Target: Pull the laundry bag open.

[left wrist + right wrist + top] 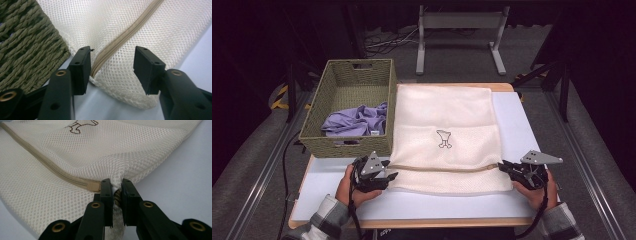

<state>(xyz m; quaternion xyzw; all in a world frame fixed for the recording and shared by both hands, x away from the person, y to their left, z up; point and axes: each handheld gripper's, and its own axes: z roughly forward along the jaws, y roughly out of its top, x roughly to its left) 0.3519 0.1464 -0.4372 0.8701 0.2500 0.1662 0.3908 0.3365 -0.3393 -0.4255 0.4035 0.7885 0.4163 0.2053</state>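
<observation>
A cream mesh laundry bag (pixel 442 125) lies flat on the white table top (pixel 512 115), its tan zipper (pixel 442 168) running along the near edge. My left gripper (pixel 391 172) sits at the bag's near left corner. In the left gripper view its jaws (pixel 112 67) stand open around the zipper's end (pixel 100 62), with the pads off the mesh (pixel 140 27). My right gripper (pixel 503 166) is at the near right corner. In the right gripper view it (pixel 116 187) is shut on a pinch of the mesh (pixel 100 147), just past the end of the zipper (pixel 50 168).
A woven olive basket (pixel 347 146) stands at the table's left, touching the bag's left edge, with a lilac garment (pixel 357 121) inside. Its wall (pixel 25 45) is close to my left gripper. A grey frame stand (pixel 459 22) is on the floor beyond the table.
</observation>
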